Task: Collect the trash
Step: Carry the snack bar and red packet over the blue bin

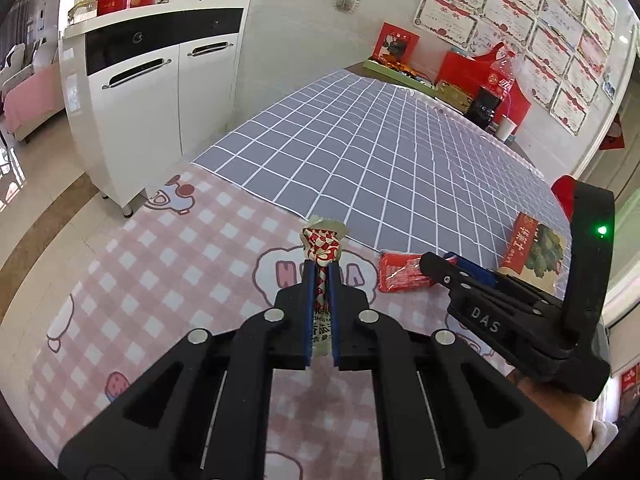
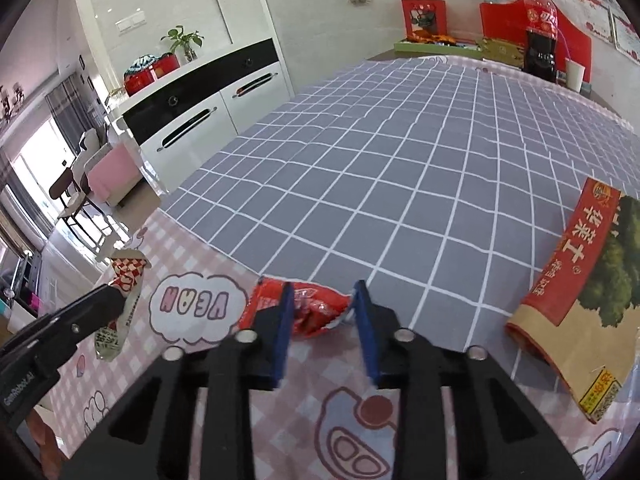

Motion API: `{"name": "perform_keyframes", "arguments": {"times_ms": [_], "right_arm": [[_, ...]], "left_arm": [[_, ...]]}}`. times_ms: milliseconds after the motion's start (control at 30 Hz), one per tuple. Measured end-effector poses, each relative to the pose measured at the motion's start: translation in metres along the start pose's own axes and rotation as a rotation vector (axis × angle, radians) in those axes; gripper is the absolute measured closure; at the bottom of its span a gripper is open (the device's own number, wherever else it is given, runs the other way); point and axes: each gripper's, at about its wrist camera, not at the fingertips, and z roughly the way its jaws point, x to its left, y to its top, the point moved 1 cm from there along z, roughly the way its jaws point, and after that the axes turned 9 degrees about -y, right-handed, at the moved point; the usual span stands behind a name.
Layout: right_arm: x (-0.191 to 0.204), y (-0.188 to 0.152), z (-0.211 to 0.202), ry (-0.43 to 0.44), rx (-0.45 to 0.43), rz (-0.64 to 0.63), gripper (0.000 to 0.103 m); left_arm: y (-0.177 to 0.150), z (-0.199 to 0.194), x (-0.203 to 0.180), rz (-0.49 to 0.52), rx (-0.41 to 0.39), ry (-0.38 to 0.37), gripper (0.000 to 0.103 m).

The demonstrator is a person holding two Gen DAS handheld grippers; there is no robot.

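Observation:
My left gripper (image 1: 321, 266) is shut on a red-and-white checked snack wrapper (image 1: 322, 246) and holds it above the pink checked tablecloth; it also shows in the right wrist view (image 2: 120, 304). A crumpled red wrapper (image 2: 306, 308) lies on the table where the pink cloth meets the grey grid cloth. My right gripper (image 2: 324, 292) is open, with its blue-padded fingers on either side of the red wrapper, at table level. In the left wrist view the right gripper (image 1: 444, 266) reaches the red wrapper (image 1: 402, 276) from the right.
A flat brown and red paper bag (image 2: 580, 292) lies on the table to the right. At the far end stand a cola bottle (image 2: 540, 28), a white cup (image 2: 575, 74) and red boxes. A white cabinet (image 1: 152, 92) stands left of the table.

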Motion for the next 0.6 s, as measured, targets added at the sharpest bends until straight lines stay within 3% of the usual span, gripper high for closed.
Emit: {"name": "perform_keyframes", "arguments": {"times_ms": [267,600], "right_arm": [[0.014,-0.015,-0.039,0.015,-0.06,-0.025,0.084],[0.062,-0.052,-0.13,0.099,-0.17,-0.089,0.084]], "left_arm": [[-0.009,-0.033,-0.008,0.018,-0.017,-0.02,0.096],[-0.042,-0.11,0.016,-0.027,-0.036,-0.069,0.097]]}}
